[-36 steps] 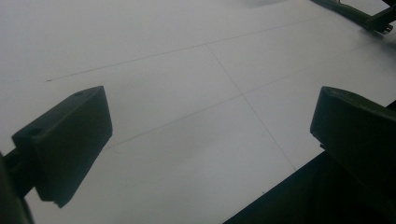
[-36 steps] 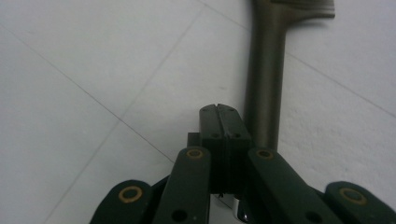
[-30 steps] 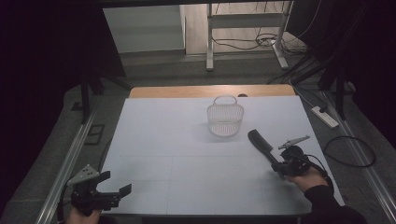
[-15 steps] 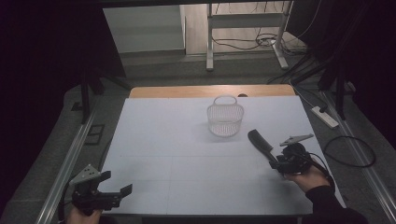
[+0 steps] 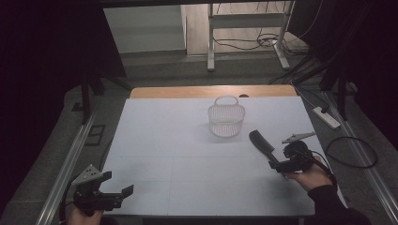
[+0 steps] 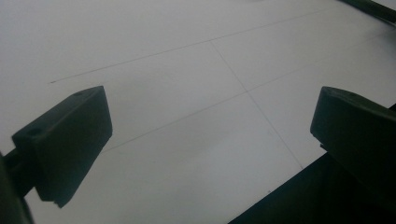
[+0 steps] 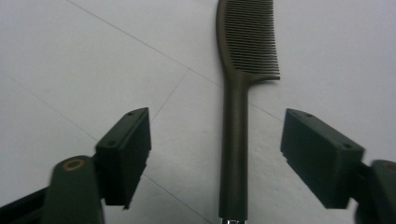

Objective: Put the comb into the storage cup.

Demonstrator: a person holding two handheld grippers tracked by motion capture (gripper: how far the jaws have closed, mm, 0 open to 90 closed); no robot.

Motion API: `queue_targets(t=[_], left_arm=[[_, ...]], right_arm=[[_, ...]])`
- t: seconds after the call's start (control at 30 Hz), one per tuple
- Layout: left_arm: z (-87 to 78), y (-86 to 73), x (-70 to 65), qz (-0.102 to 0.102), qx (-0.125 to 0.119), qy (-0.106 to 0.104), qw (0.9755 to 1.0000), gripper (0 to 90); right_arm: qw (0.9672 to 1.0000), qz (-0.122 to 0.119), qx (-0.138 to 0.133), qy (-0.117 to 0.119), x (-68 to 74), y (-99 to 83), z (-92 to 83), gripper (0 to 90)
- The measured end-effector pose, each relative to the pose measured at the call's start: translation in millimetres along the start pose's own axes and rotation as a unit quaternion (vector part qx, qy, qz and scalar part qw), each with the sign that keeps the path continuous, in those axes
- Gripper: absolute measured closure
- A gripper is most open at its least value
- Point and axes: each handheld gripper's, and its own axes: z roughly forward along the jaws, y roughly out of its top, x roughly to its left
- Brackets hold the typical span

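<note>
Right gripper view gives me a dark comb (image 7: 236, 116), fine teeth on one side and a long straight handle, lying flat between my right gripper (image 7: 215, 158) jaws, which have just been opening and don't touch it. I see a white table (image 5: 178, 154), a mesh basket (image 5: 226, 121) behind, and the left gripper (image 5: 115, 187) agape near the front edge.

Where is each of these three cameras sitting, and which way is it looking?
High view: above the near edge, looking forward and down on the white table, basket, both hands.
Left gripper view: rides the left gripper, facing bare tabletop between open jaws.
Right gripper view: rides the right gripper, looking along the comb.
Shared: comb, high and right gripper views.
</note>
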Motion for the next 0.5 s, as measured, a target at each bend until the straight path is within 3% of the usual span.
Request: queue_targets(t=[0.23,0.5], left_arm=[[0.2,0.0,0.1,0.000,0.001,-0.001,1.0000,0.0],[0.2,-0.1,0.4,-0.001,0.000,-0.001,1.0000,0.0]], right_arm=[[0.9999,0.010,0.001,-0.003,-2.0,1.6,1.6,9.0],[0.9997,0.008,0.019,-0.010,-6.5,2.9,8.4,0.4]])
